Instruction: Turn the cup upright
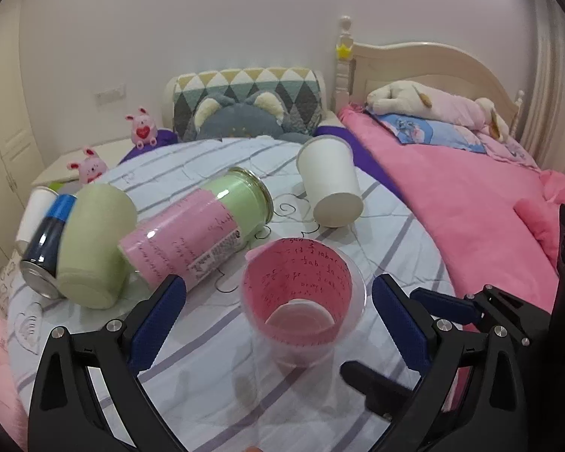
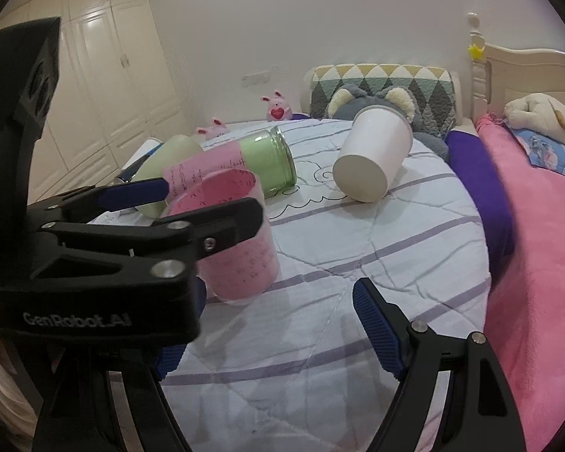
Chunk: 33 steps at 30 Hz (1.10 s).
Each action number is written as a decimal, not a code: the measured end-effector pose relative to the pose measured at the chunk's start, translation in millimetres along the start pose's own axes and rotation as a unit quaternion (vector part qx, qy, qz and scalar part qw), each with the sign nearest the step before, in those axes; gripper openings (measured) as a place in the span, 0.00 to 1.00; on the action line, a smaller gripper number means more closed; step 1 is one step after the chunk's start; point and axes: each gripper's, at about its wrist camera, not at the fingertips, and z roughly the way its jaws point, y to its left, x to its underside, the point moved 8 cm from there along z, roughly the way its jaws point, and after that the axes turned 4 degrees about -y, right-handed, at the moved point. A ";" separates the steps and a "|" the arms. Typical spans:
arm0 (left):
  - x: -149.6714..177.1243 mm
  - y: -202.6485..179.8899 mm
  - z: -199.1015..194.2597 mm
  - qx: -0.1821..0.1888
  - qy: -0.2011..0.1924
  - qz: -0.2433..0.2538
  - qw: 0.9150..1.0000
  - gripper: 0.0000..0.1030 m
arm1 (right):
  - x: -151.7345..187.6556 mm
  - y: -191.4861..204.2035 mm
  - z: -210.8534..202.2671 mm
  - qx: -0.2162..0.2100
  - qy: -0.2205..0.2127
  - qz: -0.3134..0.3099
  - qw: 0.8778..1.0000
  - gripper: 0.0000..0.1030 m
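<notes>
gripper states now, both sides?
Left gripper: open, fingers either side of the upright pink-lined cup, not touching.
Right gripper: open, holding nothing.

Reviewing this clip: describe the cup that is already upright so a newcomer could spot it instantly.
Start at the round table under the lilac-striped quilted cloth beside the pink bed. Nearest the cameras, between the left tool's open blue-padded fingers, stands a clear plastic cup lined with pink handwritten paper. Unlike the white paper cup and the green glass jar lying tipped behind it, its mouth faces up.
</notes>
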 end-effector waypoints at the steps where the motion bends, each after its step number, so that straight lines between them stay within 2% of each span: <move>1: -0.6 1.7 -5.8 0.000 -0.004 0.000 1.000 0.97 | -0.7 0.8 -3.1 0.004 -0.003 0.002 1.000 0.79; 10: 3.4 24.0 -67.2 -0.005 -0.037 0.011 0.999 0.98 | -11.8 15.3 -38.2 0.043 -0.023 0.014 0.999 0.79; 14: 6.1 45.5 -98.6 -0.024 -0.058 0.009 0.998 0.99 | -16.2 31.4 -53.9 0.077 -0.030 0.013 0.996 0.79; 18: 7.3 68.0 -125.7 -0.043 -0.077 0.008 0.996 1.00 | -16.0 53.1 -63.5 0.092 -0.042 0.018 0.995 0.79; 24: 12.1 104.3 -161.7 -0.072 -0.101 0.000 0.992 1.00 | -18.4 82.8 -74.1 0.160 -0.059 -0.002 0.985 0.79; 29: 20.7 132.8 -177.2 -0.082 -0.102 -0.010 0.991 1.00 | -23.6 93.6 -82.2 0.197 -0.061 0.009 0.979 0.79; 33: 30.8 150.5 -178.4 -0.087 -0.079 -0.009 0.993 1.00 | -26.8 98.1 -89.5 0.208 -0.074 0.038 0.975 0.79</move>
